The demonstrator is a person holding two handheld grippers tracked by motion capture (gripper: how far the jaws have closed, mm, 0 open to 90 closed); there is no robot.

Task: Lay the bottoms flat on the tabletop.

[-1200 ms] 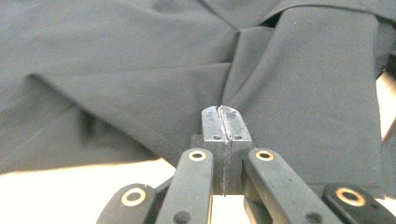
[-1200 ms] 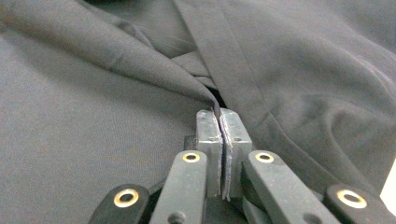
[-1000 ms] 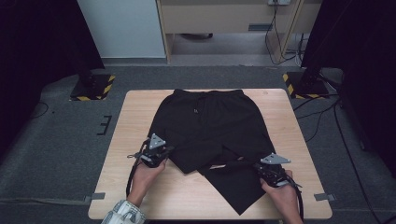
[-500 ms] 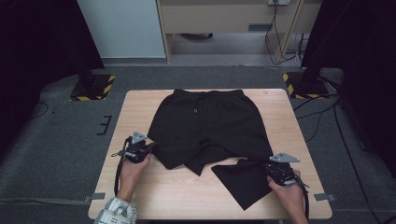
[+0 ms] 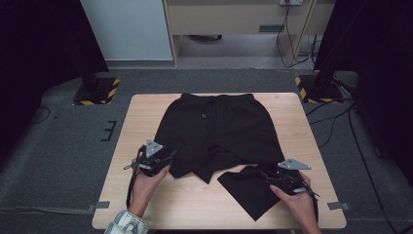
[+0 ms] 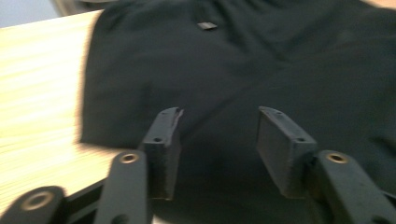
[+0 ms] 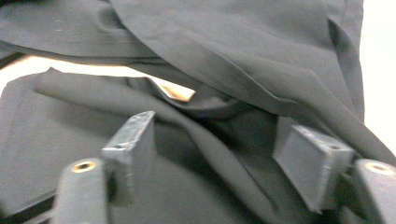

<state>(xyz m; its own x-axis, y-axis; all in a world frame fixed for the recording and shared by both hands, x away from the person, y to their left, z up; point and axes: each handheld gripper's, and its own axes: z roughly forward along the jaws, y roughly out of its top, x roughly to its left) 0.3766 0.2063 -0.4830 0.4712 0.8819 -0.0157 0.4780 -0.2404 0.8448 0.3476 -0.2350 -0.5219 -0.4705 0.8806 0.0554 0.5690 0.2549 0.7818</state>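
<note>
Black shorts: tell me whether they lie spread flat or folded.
Partly folded: the black shorts lie waistband-far on the table, but the right leg is twisted over near the right tool.

No text, brand, number or label can be read anywhere. The only signs are yellow-and-black hazard stripes on two stand bases on the floor: one [image 5: 97, 92] at about 10 o'clock from the table [image 5: 146, 112], the other [image 5: 311, 87] at about 2 o'clock. A small tag [image 6: 206, 25] on the shorts [image 5: 219, 131], at 12 o'clock in the left gripper view, is too blurred to read.
</note>
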